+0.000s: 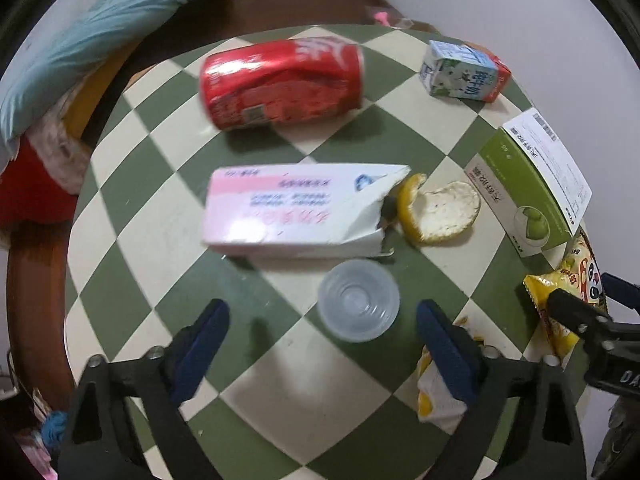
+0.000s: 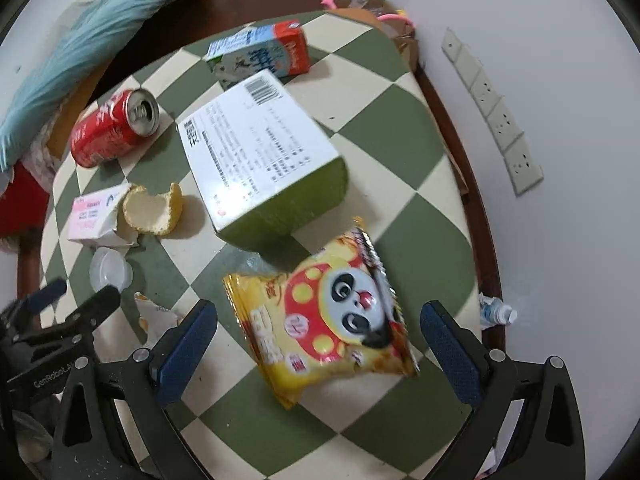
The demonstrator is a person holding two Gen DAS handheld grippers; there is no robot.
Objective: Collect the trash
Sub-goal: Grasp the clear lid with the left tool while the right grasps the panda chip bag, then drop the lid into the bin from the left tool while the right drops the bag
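Left wrist view first: we're looking steeply down on a round table (image 1: 132,216) with a green-and-cream check top, its dark wooden rim curving along the left. The open room is on the near left, bare checks with nothing lying on them. Trash crowds the middle and right: a red can (image 1: 282,82) on its side at the far middle, a milk carton (image 1: 464,70) far right, a pink-and-white box (image 1: 296,210) torn open at its right end, and an orange peel (image 1: 440,212) touching that torn end. A green-and-white box (image 1: 532,184) sits close to the right edge. The left gripper (image 1: 324,316) stands wide, nothing pressed by its blue pads; a small clear plastic cup (image 1: 358,300) sits upright just beyond and between the fingertips, apart from both. A crumpled wrapper (image 1: 436,396) lies behind the right finger.

Over to the right wrist view: the table (image 2: 420,148) edge sweeps down the right side against a white wall with a strip of sockets (image 2: 494,114). A small bottle (image 2: 498,314) lies at the rim. Free surface shows to the right of the boxes and in the near middle. The right gripper (image 2: 320,326) is spread wide too, holding nothing; a yellow panda snack bag (image 2: 324,326) lies flat between its fingers, clear of both pads. The left gripper (image 2: 60,294) shows at the left edge, near the cup (image 2: 110,270).
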